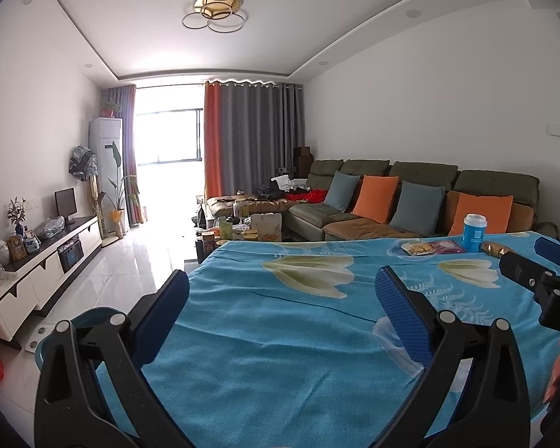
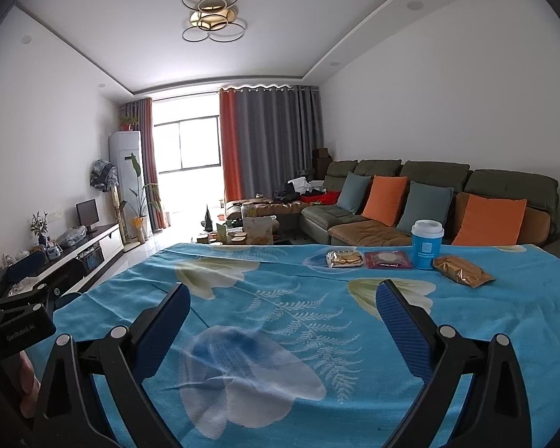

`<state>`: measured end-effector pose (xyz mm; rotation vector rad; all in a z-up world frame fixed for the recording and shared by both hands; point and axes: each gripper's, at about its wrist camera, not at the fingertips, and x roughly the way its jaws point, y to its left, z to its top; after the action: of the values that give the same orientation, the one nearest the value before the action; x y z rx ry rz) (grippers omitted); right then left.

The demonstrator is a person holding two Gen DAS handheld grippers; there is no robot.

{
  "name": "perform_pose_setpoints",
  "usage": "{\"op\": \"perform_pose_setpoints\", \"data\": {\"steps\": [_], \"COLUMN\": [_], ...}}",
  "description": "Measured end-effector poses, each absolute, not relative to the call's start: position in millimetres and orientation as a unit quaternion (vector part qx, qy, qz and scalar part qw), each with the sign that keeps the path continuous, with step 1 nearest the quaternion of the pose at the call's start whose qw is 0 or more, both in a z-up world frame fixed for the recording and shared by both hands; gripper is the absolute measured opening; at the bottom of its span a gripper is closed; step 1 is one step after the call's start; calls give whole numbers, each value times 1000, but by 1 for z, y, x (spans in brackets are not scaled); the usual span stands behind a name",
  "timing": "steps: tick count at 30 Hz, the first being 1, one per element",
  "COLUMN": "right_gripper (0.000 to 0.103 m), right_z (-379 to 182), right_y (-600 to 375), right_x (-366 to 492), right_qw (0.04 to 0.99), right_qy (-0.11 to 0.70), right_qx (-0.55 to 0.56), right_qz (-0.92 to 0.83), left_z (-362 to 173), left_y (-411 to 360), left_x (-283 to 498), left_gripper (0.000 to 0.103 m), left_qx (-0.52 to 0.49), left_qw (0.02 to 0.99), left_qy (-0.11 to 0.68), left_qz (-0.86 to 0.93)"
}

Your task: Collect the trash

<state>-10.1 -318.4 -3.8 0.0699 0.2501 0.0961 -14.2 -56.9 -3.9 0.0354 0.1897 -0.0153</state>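
Both grippers, left (image 1: 282, 291) and right (image 2: 283, 304), are hovering wide open and empty, facing the cup (image 2: 426, 243) and wrappers (image 2: 462, 269) lined up ahead.

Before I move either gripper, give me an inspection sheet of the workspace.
Surface: table under a blue floral cloth, lightly wrinkled.
Job's things: cracker packet, red packet, blue cup with white lid standing upright, gold foil packet, in a row at the far right.
Clutter: nothing seen besides these.
Grippers: left gripper and right gripper both open, empty, above the near cloth.
Cables: nothing seen.
Surroundings: sofa with cushions, blue bin on the floor at left.
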Motion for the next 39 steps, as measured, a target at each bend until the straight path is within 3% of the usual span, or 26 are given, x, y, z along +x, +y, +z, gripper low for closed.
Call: {"op": "perform_pose_setpoints", "data": {"steps": [39], "right_gripper": [96], "right_z": [1], "right_y": [-324], "right_x": [-12], "right_qw": [992], "right_qy": [114], "right_qx": [36], "right_qz": [37], "left_z": [-3], "left_y": [-55], "left_x": [-18], "left_gripper": [98], "left_qx": [19], "left_qw": [996], "left_qy": [83], "left_qz": [-1]}}
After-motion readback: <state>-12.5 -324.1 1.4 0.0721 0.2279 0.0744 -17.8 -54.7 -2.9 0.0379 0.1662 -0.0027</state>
